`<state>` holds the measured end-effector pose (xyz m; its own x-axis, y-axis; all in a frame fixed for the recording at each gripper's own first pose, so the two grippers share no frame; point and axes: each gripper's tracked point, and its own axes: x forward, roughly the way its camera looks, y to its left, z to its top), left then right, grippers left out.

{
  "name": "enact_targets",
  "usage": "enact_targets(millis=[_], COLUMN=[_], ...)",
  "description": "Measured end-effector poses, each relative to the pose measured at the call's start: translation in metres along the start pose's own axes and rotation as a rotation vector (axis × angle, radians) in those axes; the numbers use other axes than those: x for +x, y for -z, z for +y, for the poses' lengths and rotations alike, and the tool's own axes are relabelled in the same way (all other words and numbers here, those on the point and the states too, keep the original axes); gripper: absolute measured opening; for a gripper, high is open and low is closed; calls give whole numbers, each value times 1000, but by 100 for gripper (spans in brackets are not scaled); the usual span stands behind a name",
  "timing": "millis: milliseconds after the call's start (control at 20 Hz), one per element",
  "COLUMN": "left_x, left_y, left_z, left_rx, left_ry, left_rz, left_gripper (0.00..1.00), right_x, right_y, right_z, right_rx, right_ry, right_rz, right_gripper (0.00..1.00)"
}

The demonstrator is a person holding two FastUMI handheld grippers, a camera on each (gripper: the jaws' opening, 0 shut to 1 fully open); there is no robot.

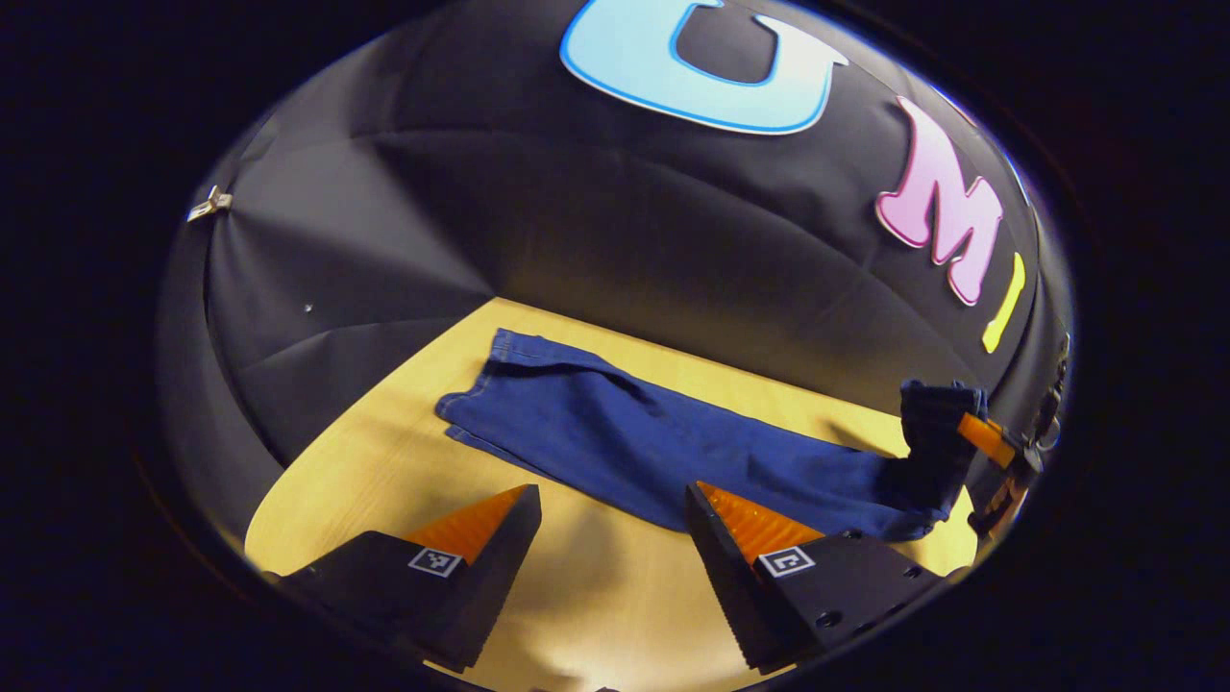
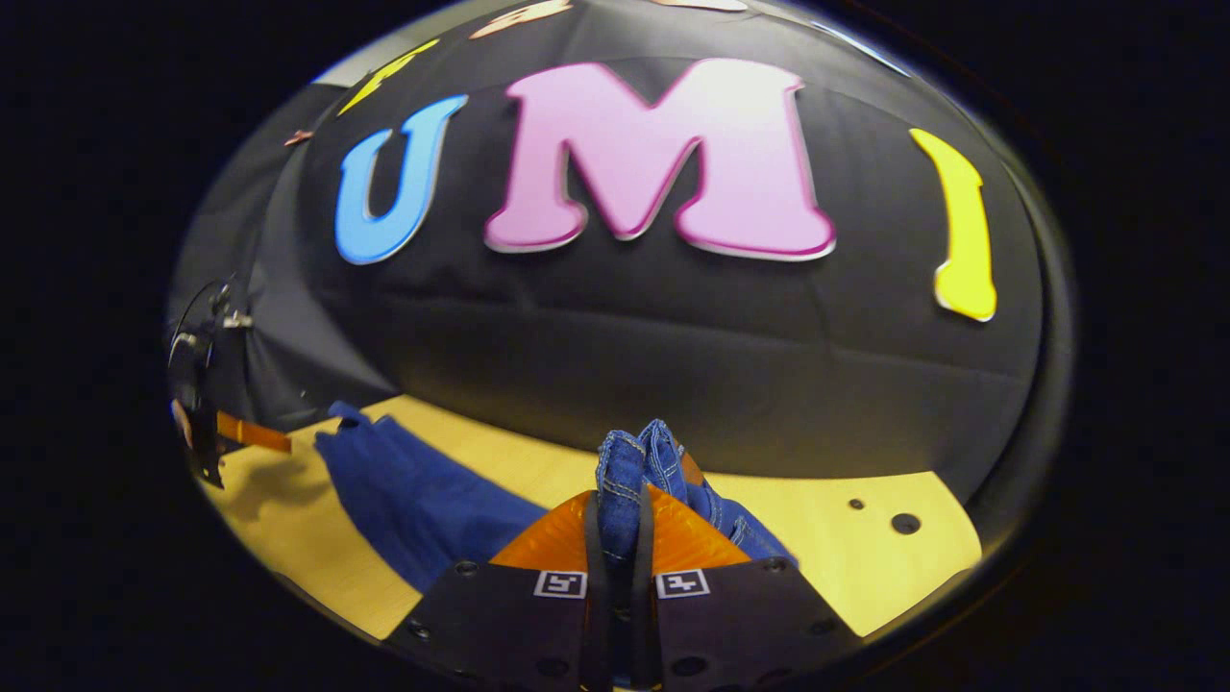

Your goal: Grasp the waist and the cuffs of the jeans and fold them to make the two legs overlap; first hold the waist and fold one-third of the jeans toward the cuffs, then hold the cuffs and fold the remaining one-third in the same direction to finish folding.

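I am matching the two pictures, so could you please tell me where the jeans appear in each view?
Left gripper view: jeans lie flat across the middle of the table, their right end lifted by the far hand-held gripper.
Right gripper view: jeans at lower left, one end bunched between the near fingers.
Shared landmark: the table.

Left gripper view — we look from low over the table [image 1: 384, 481], slightly back from the jeans [image 1: 615, 432]. Right gripper view — we sit close against the same jeans [image 2: 423, 500], facing the wall.
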<state>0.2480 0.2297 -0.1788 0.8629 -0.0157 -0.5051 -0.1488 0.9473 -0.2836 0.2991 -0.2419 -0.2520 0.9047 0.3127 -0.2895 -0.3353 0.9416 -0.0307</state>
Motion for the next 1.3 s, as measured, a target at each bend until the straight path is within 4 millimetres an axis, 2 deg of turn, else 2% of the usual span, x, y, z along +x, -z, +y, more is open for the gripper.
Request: enact_targets(millis=[100, 150, 200, 300, 350, 450, 500, 550, 650, 750, 850, 900, 950, 1000, 1050, 1200, 1250, 1300], left_x=[11, 15, 18, 27, 32, 48, 57, 67, 80, 98, 109, 110, 108, 106, 104, 108, 107, 109], left_y=[-6, -10, -17, -36, -46, -54, -55, -55, -51, -45, -28, -21, -32, -26, -29, -24, -23, -20], left_z=[19, 28, 40, 69, 82, 98, 105, 108, 105, 119, 124, 124, 122, 122, 120, 120, 113, 110], left_rx=[-27, -38, -42, -33, -21, 9, 23, 35, 77, 132, 168, 165, 147, 112, 102, 119, 107, 107], left_ry=[-18, -30, -50, -94, -113, -112, -113, -109, -109, -193, -247, -256, -251, -248, -249, -256, -249, -249], left_rz=[-22, -32, -49, -87, -102, -77, -58, -37, 4, 33, 93, 116, 79, 98, 92, 125, 128, 131], left_gripper=[96, 96, 96, 96, 96, 96, 96, 96, 96, 96, 96, 96, 96, 97, 94, 95, 94, 84], right_x=[3, 14, 22, 14, 8, -9, -26, -31, -33, -36, -37, -37, -35, -35, -33, -34, -35, -35], right_y=[12, 23, 35, 49, 50, 50, 45, 45, 49, 54, 64, 65, 65, 64, 65, 76, 77, 79], right_z=[-7, -7, -8, -20, -34, -59, -37, -42, -51, -64, -78, -83, -87, -92, -97, -99, -98, -96], right_rx=[-1, 33, 73, 57, 20, -14, -2, 22, 64, 91, 109, 130, 149, 162, 170, 186, 185, 180], right_ry=[-44, -92, -133, -154, -133, -101, -96, -90, -63, -28, 4, 12, 18, 27, 34, 34, 35, 35], right_rz=[68, 109, 158, 231, 221, 191, 197, 209, 229, 245, 293, 309, 315, 317, 319, 352, 355, 359], right_gripper=[11, 17, 37, 78, 98, 98, 98, 98, 98, 98, 98, 98, 98, 95, 99, 99, 99, 99])
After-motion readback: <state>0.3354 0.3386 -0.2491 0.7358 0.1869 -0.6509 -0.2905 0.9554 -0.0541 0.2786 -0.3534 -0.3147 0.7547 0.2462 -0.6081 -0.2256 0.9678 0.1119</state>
